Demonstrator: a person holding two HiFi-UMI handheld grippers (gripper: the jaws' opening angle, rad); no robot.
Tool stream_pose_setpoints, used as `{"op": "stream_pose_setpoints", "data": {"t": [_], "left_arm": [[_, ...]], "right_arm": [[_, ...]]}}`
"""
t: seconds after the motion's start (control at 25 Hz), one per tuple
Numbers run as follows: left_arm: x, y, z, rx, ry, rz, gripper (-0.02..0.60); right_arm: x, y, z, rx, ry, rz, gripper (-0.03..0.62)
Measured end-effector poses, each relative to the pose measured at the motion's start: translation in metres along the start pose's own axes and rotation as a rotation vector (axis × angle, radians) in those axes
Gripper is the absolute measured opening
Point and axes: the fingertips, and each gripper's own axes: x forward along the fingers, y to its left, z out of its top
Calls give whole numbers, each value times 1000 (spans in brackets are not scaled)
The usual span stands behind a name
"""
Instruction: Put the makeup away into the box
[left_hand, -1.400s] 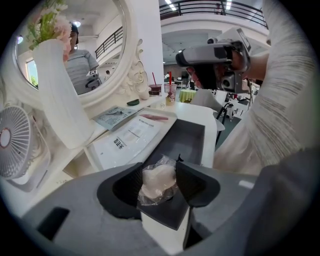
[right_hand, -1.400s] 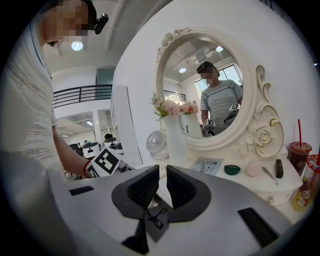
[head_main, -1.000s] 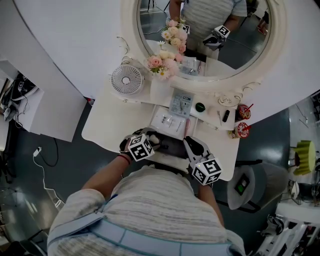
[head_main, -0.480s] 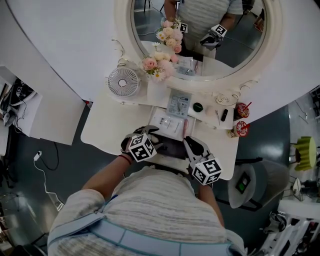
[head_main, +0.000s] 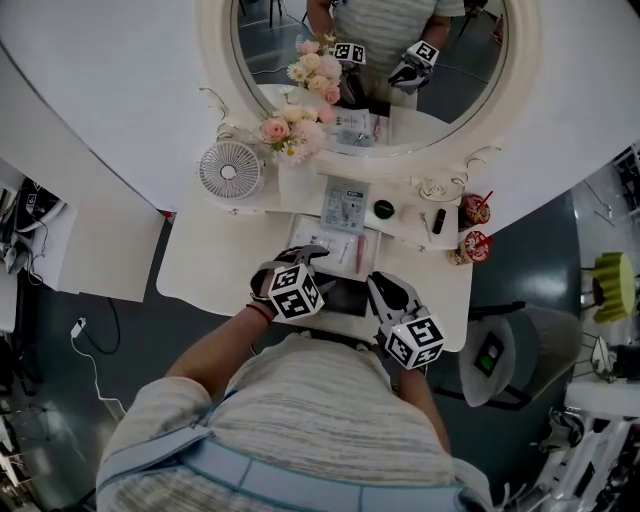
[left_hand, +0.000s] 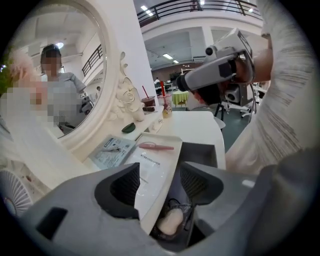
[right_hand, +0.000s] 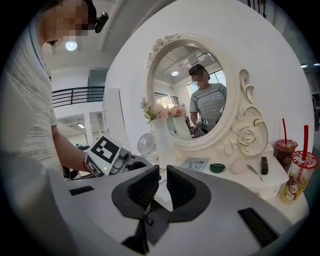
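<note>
The left hand-held gripper (left_hand: 160, 172) had just opened its jaws wide, empty, over the dark box (left_hand: 202, 154) at lower centre, a beige makeup sponge (left_hand: 170, 221) lying inside. The right hand-held gripper (right_hand: 163, 182) pinched the box's edge.

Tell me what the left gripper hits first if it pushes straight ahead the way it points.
Probably the right edge of the flat white panel, just beside the open dark grey box; depth is unclear.
</note>
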Motion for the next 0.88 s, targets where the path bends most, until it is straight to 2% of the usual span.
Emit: {"op": "stream_pose_setpoints", "data": {"t": [0.24,0.44,0.68,0.88], "left_arm": [[15,0,30,16,0,-26,225],[30,-4,40,-29,28,-33,201],[45,-3,46,-127,104,17,179],[61,-4,40,-266,179,45,175]], "right_arm": [[-13,-10,-1,16,-14,-30,11],[-24,-19,-2,25,-19,-40,11],[-37,-31,-1,21,-8,-5,11],[-48,-45,3,9,7,45,11]]}}
